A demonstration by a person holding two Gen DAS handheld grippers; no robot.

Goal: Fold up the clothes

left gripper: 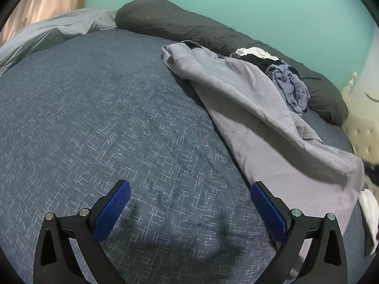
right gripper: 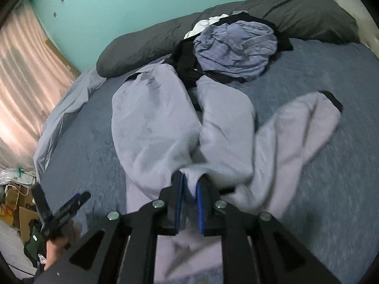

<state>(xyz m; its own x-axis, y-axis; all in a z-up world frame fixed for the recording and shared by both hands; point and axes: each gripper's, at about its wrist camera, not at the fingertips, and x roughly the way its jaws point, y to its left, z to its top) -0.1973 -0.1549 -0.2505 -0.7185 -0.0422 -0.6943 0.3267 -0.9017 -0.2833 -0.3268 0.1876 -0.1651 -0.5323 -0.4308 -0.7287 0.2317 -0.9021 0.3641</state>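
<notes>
Right hand-held gripper (right gripper: 189, 184) seemingly pinches the blurred grey garment (right gripper: 154, 123); left hand-held gripper (left gripper: 189, 203) gapes.

The grey garment (right gripper: 225, 142) is motion-blurred, its lower edge hidden behind the tool (right gripper: 189, 184).

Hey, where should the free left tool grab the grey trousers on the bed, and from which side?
Probably the black-trimmed cuff of the grey trousers, on the leg splayed out alone over bare bedspread. Its end lies flat and clear of the clothes pile, so come in low from the open side. The right tool already has cloth between its pads; the left tool is open and empty.
</notes>
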